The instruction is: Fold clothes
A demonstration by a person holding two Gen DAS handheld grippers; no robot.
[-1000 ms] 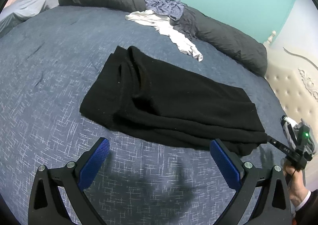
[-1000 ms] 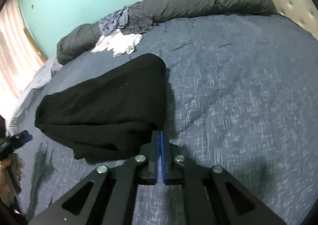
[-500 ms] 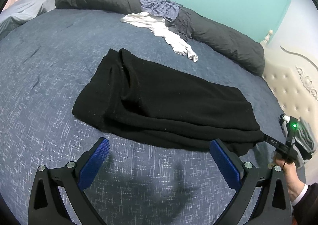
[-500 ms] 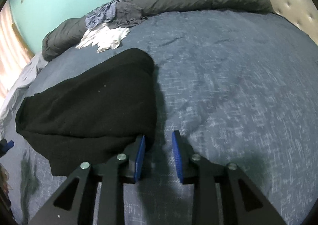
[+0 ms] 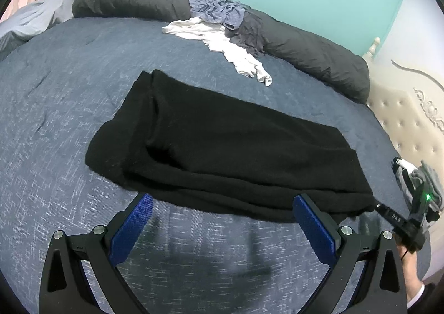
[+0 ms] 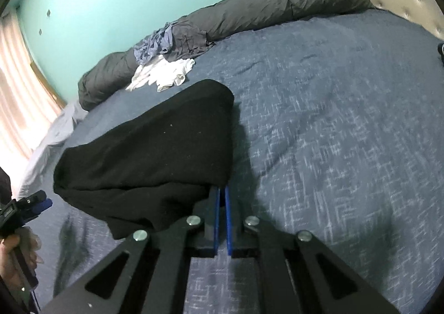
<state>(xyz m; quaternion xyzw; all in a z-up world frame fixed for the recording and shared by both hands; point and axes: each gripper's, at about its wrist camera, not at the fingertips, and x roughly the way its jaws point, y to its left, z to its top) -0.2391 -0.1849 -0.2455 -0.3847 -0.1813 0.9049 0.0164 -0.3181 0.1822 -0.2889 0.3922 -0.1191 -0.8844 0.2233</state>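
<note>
A black garment (image 5: pixel 227 147), folded into a long band, lies across the blue bedspread (image 5: pixel 55 92). My left gripper (image 5: pixel 222 200) is open, its blue pads (image 5: pixel 133 228) spread wide over the garment's near edge with nothing pinched between them. In the right wrist view the garment (image 6: pixel 149 153) ends at my right gripper (image 6: pixel 222 192), whose jaws are closing to a thin slit on its near corner. The right gripper (image 5: pixel 375 204) also shows in the left wrist view, at the garment's right end. The left gripper (image 6: pixel 41 200) appears at the left edge of the right wrist view.
A rolled dark grey duvet (image 5: pixel 305 50) runs along the far side under the teal wall. A white garment (image 5: pixel 222 42) and a blue-grey one (image 5: pixel 216 7) lie against it. A padded headboard (image 5: pixel 410 119) stands at the right, with folded grey clothes (image 5: pixel 421 178) near it.
The right gripper opened beside the garment's corner, then closed on it again. The left gripper crept forward, so the garment's near edge now lies between its spread pads.
</note>
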